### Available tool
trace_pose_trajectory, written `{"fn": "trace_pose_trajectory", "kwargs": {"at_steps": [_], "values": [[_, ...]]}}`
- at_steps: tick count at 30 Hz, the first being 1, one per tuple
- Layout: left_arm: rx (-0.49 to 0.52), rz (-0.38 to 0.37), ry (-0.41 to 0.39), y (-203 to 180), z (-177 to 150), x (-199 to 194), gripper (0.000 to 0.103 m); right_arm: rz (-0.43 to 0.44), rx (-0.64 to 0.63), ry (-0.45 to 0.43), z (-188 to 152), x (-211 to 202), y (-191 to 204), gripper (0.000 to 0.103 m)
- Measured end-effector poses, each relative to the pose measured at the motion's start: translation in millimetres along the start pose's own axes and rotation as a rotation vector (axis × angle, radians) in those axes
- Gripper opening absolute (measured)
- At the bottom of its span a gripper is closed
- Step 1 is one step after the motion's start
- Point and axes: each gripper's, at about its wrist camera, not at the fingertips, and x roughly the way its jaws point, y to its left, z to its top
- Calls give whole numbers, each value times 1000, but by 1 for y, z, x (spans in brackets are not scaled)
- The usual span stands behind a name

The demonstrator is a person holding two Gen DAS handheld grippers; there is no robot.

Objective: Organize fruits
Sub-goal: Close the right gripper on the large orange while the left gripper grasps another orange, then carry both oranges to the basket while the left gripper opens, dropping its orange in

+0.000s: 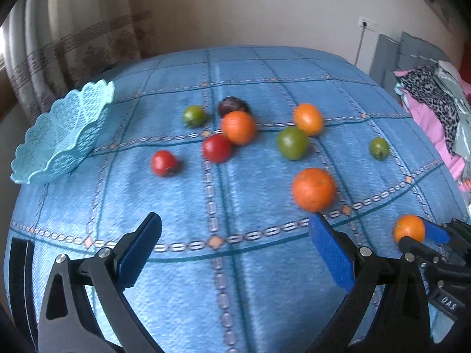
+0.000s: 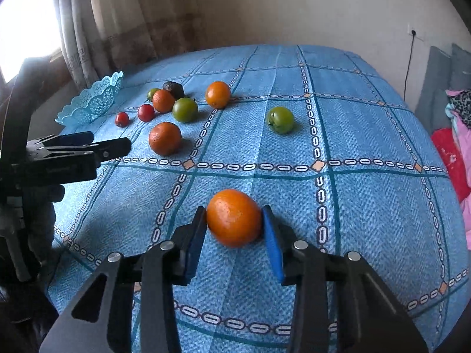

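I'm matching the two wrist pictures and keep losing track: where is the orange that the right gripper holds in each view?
Left wrist view: the orange sits at the lower right edge, between the right gripper's fingers.
Right wrist view: the same orange is at lower centre, between the blue pads.
Shared landmark: the blue basket, far left on the table in both.

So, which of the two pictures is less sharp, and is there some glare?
Left wrist view: softer, the fruits such as the near orange look smeared, the edges are bent by the fisheye. Right wrist view: sharper, the held orange shows its skin, but the window at upper left is blown out to white.
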Motion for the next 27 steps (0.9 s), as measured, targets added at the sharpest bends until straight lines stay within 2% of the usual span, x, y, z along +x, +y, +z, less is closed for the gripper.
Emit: {"fn": "trace_pose_trajectory", "kwargs": {"at_steps": [7,9,11,15,18,19,27], "values": [[42,-56,20,-25,10,10,94,4,20,-11,1,-4,-6,38],[47,-73,33,-30,13,17,89,7,25,-11,2,-4,-6,38],[43,-80,53,-34,15,24,79,10,25,-11,2,-3,-6,38],[11,-141,101,-37,18,39,63,12,23,-13,2,-4,-6,38],[10,-165,90,-40,18,39,50,13,23,-17,2,-5,-6,38],[16,-190,91,-42,17,39,41,14,23,-19,2,-4,-6,38],[3,-158,61,-36,14,29,39,15,18,-36,0,-10,-2,38]]}}
